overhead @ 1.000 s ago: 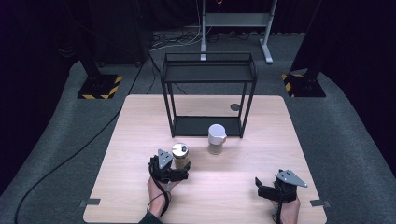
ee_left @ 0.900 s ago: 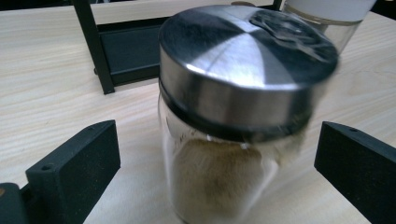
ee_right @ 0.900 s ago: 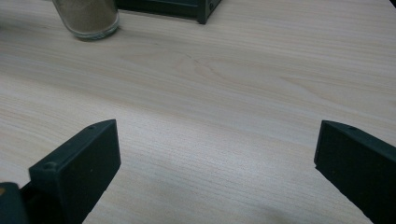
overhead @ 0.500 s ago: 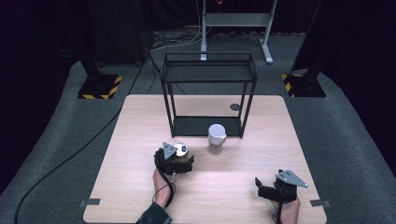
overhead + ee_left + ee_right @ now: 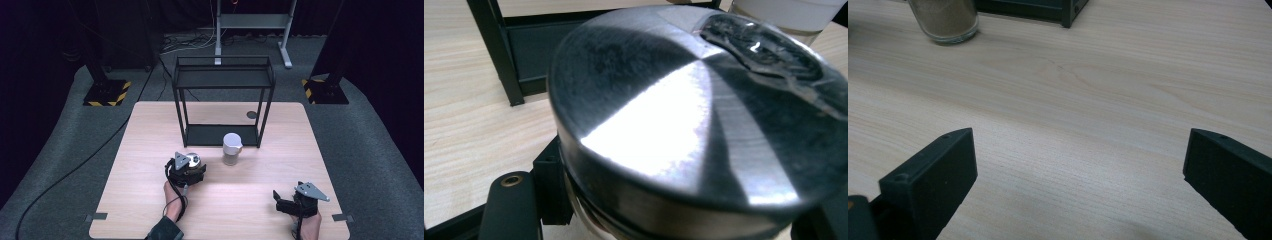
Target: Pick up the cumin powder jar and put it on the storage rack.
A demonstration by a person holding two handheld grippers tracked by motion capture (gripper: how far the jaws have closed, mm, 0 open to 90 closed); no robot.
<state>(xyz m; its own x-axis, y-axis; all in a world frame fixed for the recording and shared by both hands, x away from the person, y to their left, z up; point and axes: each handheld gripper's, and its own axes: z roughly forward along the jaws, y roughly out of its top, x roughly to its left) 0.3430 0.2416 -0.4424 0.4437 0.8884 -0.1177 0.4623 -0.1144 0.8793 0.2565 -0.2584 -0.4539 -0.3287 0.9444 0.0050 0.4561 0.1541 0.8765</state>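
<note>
Two grippers work the table (image 5: 150, 130). The left gripper (image 5: 189, 167) has just been closing and now clamps a steel-lidded jar (image 5: 684, 130) (its lid fills most of the left gripper view), standing near the table's middle, just left of a white-lidded jar (image 5: 231, 148) and in front of the black rack (image 5: 222, 75). The right gripper (image 5: 1075, 165) rests by the near right edge, jaws wide apart, holding nothing.

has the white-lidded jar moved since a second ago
No. The white-lidded jar stands at the same spot in front of the black rack, beside its right front leg, as before.
</note>
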